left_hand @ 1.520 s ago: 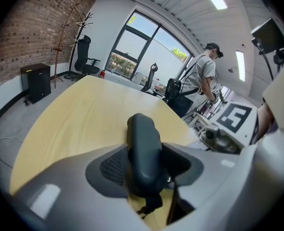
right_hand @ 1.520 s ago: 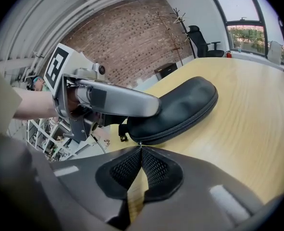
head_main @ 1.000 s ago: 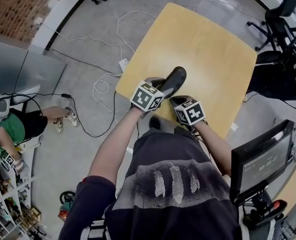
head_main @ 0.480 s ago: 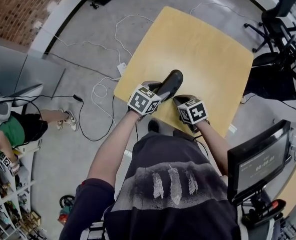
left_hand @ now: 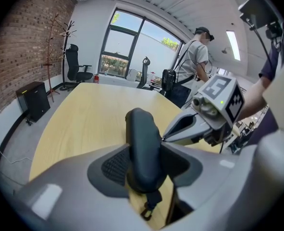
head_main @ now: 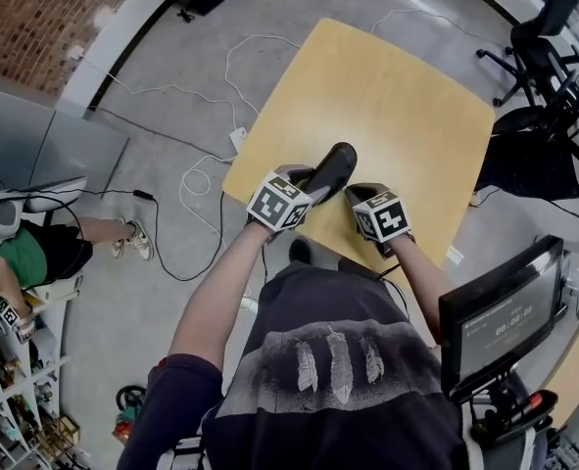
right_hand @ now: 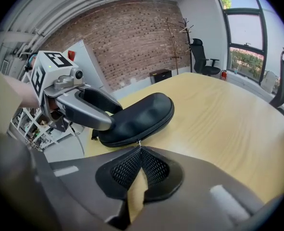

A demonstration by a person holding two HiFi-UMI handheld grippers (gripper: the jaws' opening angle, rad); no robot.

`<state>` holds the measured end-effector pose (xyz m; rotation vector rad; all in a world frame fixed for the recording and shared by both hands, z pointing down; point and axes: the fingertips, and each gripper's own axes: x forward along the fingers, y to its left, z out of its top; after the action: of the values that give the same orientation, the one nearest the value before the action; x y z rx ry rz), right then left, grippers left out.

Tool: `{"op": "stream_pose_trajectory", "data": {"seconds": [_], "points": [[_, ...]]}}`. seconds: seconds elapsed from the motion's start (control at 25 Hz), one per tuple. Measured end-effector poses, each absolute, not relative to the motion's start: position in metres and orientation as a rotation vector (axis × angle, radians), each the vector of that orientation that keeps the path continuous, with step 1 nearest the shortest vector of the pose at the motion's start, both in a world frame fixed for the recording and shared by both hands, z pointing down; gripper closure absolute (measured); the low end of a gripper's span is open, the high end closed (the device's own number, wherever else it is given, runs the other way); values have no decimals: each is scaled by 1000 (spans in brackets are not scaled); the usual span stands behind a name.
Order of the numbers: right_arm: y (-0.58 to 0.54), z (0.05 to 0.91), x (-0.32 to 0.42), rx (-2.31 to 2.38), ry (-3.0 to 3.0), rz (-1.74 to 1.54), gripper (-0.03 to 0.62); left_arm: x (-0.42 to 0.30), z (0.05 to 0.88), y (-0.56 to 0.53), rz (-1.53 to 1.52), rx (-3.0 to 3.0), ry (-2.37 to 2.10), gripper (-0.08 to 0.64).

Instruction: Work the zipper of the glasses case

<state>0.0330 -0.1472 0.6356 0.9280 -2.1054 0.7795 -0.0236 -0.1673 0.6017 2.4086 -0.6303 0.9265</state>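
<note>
The black glasses case (head_main: 330, 169) is held up over the near edge of the wooden table (head_main: 397, 86). My left gripper (left_hand: 142, 163) is shut on the case (left_hand: 141, 143), its pads pressing on both flat sides near the strap end. A small strap loop (left_hand: 149, 208) hangs below. My right gripper (right_hand: 140, 147) is shut, its tips pinching the small metal zipper pull (right_hand: 139, 142) at the seam of the case (right_hand: 137, 118). In the head view the left gripper (head_main: 307, 182) and right gripper (head_main: 354, 192) meet at the case.
Cables (head_main: 206, 169) trail over the floor left of the table. A monitor on a stand (head_main: 500, 321) is at the right, office chairs (head_main: 549, 27) at the far right. A seated person (head_main: 20, 248) is at the left, and another person (left_hand: 194, 61) stands beyond the table.
Both grippers and the case stay together in nearly the same pose. The head view has shifted slightly, and both grips are unchanged.
</note>
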Motion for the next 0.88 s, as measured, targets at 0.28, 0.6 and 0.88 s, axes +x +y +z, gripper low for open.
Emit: {"op": "stream_pose_trajectory", "data": {"seconds": [0.28,0.6,0.88], "points": [[-155,635,40,937,-2101,749,592,-24,603,-165,941,2415,-617,362],[-164,630,41,936,-2105,719,592,-28,600,-166,952,2419,-628,364],[-171,631,55,972,-2092,716,591,-23,602,-164,976,2435,-608,364]]}}
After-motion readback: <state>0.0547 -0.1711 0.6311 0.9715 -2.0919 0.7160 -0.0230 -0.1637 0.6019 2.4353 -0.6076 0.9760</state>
